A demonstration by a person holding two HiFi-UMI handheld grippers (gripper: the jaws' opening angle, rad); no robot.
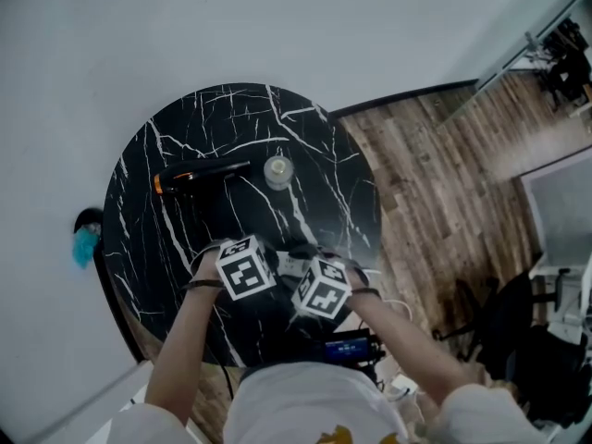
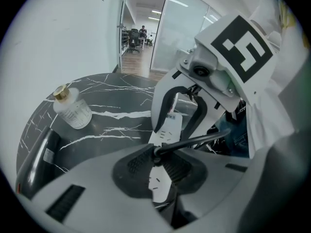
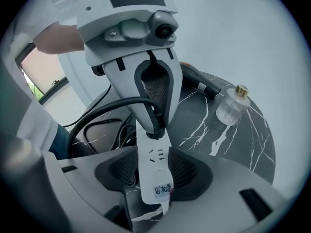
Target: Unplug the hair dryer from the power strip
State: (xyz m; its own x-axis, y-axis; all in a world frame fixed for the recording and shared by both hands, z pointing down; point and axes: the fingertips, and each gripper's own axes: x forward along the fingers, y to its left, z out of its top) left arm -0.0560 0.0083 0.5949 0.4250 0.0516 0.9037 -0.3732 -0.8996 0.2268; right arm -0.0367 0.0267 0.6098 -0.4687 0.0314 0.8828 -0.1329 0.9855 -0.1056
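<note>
A white power strip [image 3: 156, 166] lies on the black marble table [image 1: 185, 128], near its front edge. My left gripper [image 2: 156, 160] is shut on the black plug [image 3: 154, 129] that sits in the strip's end socket; the plug's black cord [image 3: 97, 114] loops away over the table edge. My right gripper [image 3: 156, 174] faces the left one, its pads against both long sides of the strip's other end. The black hair dryer [image 1: 199, 176] lies at the back left of the table, apart from both grippers.
A small clear glass bottle with a gold cap [image 1: 278, 171] stands beside the hair dryer. Wood floor [image 1: 435, 192] lies to the right of the table, a white wall behind it. A teal object [image 1: 85, 244] hangs past the table's left edge.
</note>
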